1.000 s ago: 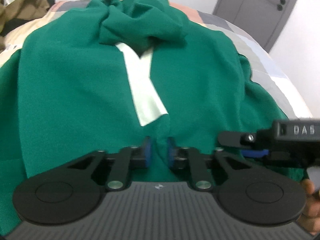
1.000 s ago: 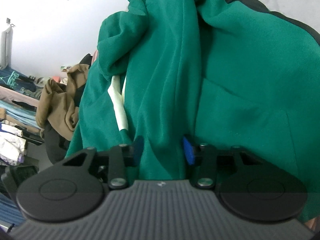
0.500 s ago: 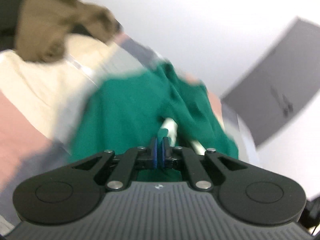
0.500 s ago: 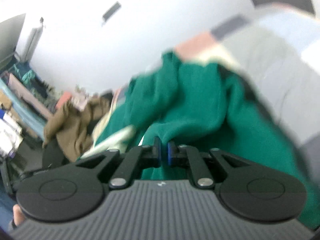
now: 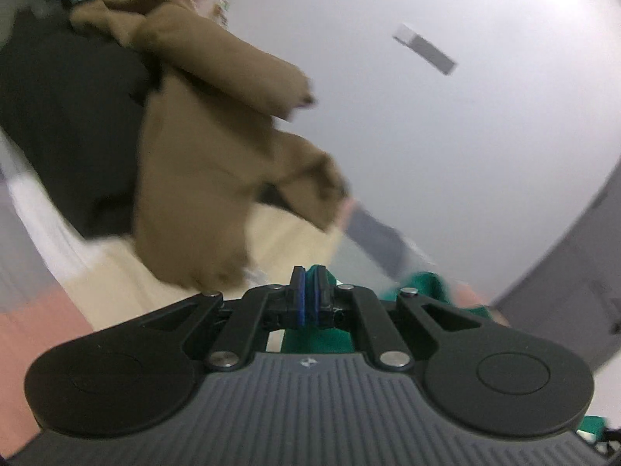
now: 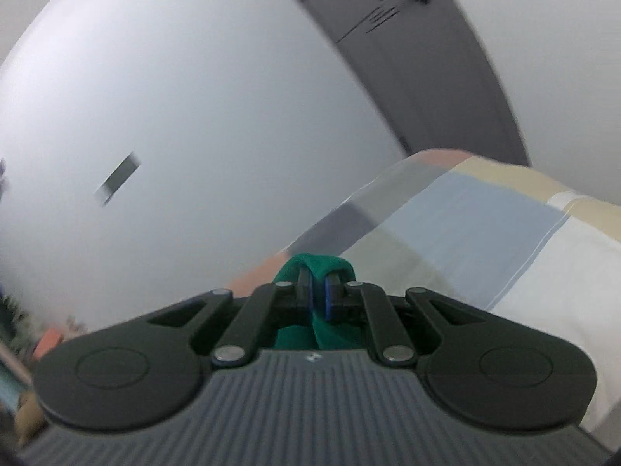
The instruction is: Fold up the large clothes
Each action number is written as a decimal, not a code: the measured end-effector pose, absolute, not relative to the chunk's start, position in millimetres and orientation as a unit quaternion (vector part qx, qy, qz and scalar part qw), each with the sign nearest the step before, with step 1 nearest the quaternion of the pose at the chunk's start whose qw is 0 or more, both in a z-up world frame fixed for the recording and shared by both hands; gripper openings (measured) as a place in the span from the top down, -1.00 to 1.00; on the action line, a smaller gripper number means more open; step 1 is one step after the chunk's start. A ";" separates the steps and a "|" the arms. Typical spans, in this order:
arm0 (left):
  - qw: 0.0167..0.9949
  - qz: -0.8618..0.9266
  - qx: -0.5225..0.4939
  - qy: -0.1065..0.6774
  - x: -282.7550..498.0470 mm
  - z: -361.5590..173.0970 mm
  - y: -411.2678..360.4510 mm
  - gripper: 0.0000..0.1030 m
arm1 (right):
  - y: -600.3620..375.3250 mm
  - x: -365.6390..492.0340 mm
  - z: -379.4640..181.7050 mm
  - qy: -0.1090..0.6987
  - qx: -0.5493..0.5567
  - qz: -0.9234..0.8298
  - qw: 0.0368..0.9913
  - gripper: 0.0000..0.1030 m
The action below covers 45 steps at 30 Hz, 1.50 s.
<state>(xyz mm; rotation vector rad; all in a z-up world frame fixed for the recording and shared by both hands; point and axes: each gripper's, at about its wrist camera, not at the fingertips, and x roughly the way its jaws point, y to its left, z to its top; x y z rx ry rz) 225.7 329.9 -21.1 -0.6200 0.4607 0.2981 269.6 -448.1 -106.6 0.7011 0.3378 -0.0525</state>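
a plain white wall (image 6: 186, 116) and grey door (image 6: 427, 58) stand behind the patchwork-covered bed (image 6: 485, 225).

garment (image 6: 318, 264): green | jacket (image 5: 202, 147): brown | bedcover (image 6: 485, 225): pastel colour blocks | door (image 6: 427, 58): grey

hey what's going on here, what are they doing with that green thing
A person is folding a green garment on a bed, with a tool in each hand. The left tool and the right tool are each shut on a bit of green cloth. Most of the garment hangs below both cameras, out of view, so how far the fold has got can't be told. A brown garment lies heaped on the bed, untouched.
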 end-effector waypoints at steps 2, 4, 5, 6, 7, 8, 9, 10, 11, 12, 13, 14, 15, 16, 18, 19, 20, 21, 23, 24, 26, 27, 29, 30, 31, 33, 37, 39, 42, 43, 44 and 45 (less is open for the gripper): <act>0.912 0.180 -0.289 0.229 234.6 -37.1 343.0 0.91 | -455.3 284.1 -122.1 0.167 0.342 -0.056 0.923 0.84; 0.898 0.200 -0.303 0.248 244.2 -60.4 356.7 0.91 | -468.5 297.3 -143.8 0.176 0.355 -0.084 0.914 0.84; 0.892 0.207 -0.306 0.260 249.9 -72.4 362.4 0.91 | -475.0 302.3 -155.2 0.180 0.368 -0.092 0.908 0.84; 0.886 0.217 -0.306 0.271 254.3 -83.0 366.3 0.91 | -481.0 307.2 -166.7 0.189 0.376 -0.100 0.902 0.84; 0.881 0.227 -0.305 0.283 259.7 -93.7 370.1 0.91 | -485.4 312.2 -177.7 0.203 0.376 -0.107 0.898 0.84; 0.876 0.235 -0.302 0.295 265.0 -103.6 373.3 0.91 | -488.3 317.0 -187.5 0.218 0.370 -0.115 0.896 0.84; 0.871 0.242 -0.300 0.304 269.2 -112.4 375.8 0.90 | -490.8 322.3 -197.6 0.237 0.361 -0.122 0.894 0.84; 0.868 0.248 -0.297 0.311 272.5 -120.5 378.1 0.90 | -488.3 327.2 -205.5 0.253 0.354 -0.129 0.891 0.83; 0.865 0.253 -0.293 0.319 276.2 -126.2 379.5 0.90 | -490.6 330.1 -213.0 0.267 0.351 -0.135 0.887 0.83; 0.862 0.257 -0.290 0.326 278.6 -131.8 379.3 0.90 | -491.8 332.6 -219.1 0.276 0.350 -0.137 0.885 0.83; 0.859 0.258 -0.289 0.334 281.3 -136.8 379.5 0.89 | -482.9 334.0 -223.4 0.280 0.343 -0.138 0.886 0.84; 0.857 0.257 -0.289 0.339 282.1 -139.1 380.1 0.89 | -481.8 335.5 -224.1 0.282 0.333 -0.138 0.889 0.81; 0.857 0.256 -0.289 0.341 280.5 -140.0 379.1 0.89 | -473.7 333.7 -223.0 0.283 0.320 -0.138 0.893 0.81; 0.858 0.253 -0.287 0.342 279.9 -140.1 379.1 0.89 | -467.8 332.7 -221.0 0.284 0.310 -0.138 0.897 0.79; 0.859 0.252 -0.286 0.343 277.9 -135.2 380.0 0.88 | -461.0 330.2 -215.4 0.284 0.294 -0.134 0.903 0.78; 0.859 0.250 -0.286 0.344 273.3 -129.8 377.5 0.88 | -457.4 326.8 -212.2 0.285 0.282 -0.133 0.906 0.74; 0.862 0.244 -0.285 0.342 270.3 -125.5 376.9 0.84 | -454.9 324.0 -208.7 0.286 0.273 -0.131 0.909 0.69; 0.865 0.238 -0.282 0.340 268.3 -119.5 375.4 0.66 | -452.6 320.2 -205.0 0.287 0.266 -0.127 0.911 0.61; 0.874 0.221 -0.273 0.335 259.8 -105.5 369.1 0.06 | -449.4 309.9 -194.4 0.285 0.257 -0.125 0.915 0.06; 0.883 0.206 -0.269 0.324 252.0 -97.6 364.3 -0.09 | -448.1 303.0 -188.1 0.280 0.254 -0.123 0.918 -0.11; 0.895 0.177 -0.265 0.312 240.8 -84.0 356.8 -0.14 | -446.8 291.2 -177.7 0.268 0.253 -0.110 0.923 -0.29; 0.898 0.162 -0.265 0.313 237.2 -78.1 351.6 -0.21 | -446.7 283.1 -171.7 0.263 0.255 -0.100 0.925 -0.29; 0.905 0.126 -0.259 0.312 229.9 -67.2 338.1 -0.33 | -445.7 267.2 -158.8 0.256 0.256 -0.086 0.928 -0.30; 0.910 0.105 -0.252 0.311 227.0 -62.4 329.3 -0.42 | -443.9 261.7 -152.7 0.253 0.252 -0.081 0.931 -0.30; 0.913 0.090 -0.244 0.314 226.4 -58.6 320.0 -0.47 | -441.1 255.1 -146.2 0.247 0.245 -0.073 0.935 -0.30; 0.918 0.070 -0.214 0.326 228.1 -55.2 301.3 -0.56 | -432.8 245.3 -136.1 0.239 0.221 -0.055 0.944 -0.32; 0.913 0.077 -0.143 0.375 238.8 -68.2 276.6 -0.56 | -407.1 239.3 -136.5 0.253 0.125 -0.008 0.959 -0.54; 0.903 0.088 -0.121 0.402 245.6 -81.2 271.3 -0.56 | -395.1 239.0 -144.3 0.267 0.072 0.003 0.961 -0.58; 0.896 0.102 -0.100 0.420 251.8 -94.5 272.8 -0.57 | -380.5 248.6 -161.1 0.296 -0.002 -0.002 0.955 -0.58; 0.897 0.098 -0.101 0.420 253.3 -97.5 277.6 -0.57 | -376.9 253.1 -166.9 0.301 -0.024 -0.007 0.953 -0.57; 0.898 0.093 -0.105 0.418 254.6 -99.4 280.0 -0.56 | -374.0 258.3 -172.8 0.307 -0.040 -0.013 0.951 -0.57; 0.899 0.090 -0.107 0.414 254.7 -99.9 280.5 -0.56 | -371.9 262.1 -177.3 0.314 -0.050 -0.016 0.948 -0.57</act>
